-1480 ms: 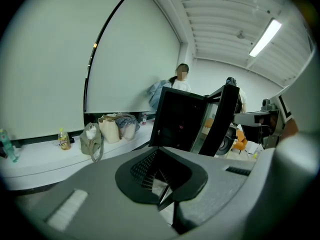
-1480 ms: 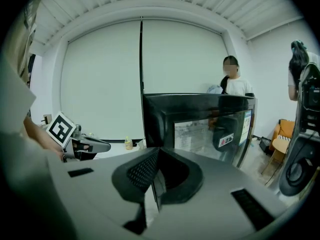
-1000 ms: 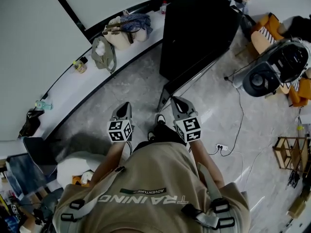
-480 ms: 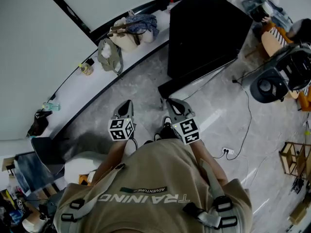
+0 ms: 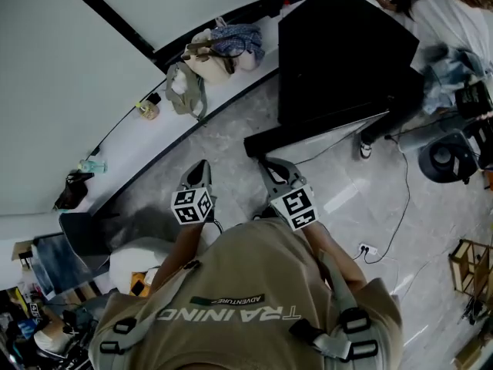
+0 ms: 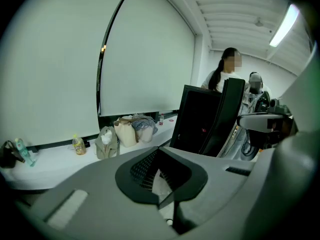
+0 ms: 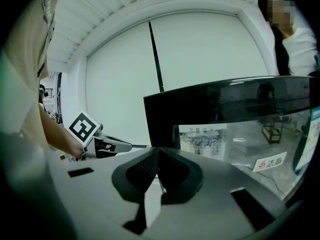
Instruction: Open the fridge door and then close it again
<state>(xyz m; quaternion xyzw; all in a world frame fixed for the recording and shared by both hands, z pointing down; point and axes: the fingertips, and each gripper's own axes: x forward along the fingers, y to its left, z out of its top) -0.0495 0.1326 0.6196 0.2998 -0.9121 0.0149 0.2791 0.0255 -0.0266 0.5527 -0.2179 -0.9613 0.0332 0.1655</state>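
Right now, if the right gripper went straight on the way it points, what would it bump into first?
Most likely the black fridge. The right gripper aims its shut jaws at the fridge's glass front, and nothing shows in between, though the gap is hard to judge.

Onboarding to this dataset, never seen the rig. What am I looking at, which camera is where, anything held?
No robot: a person holds a handheld two-jaw gripper in each hand. The head view looks down from their head at the left gripper and right gripper, each carrying a marker cube. The other two views come from cameras riding on each gripper, looking along its jaws. Both pairs of jaws are together, holding nothing. Ahead, a black fridge stands on the grey floor. A white ledge along the wall holds bags and a bottle. Another person stands by the fridge.
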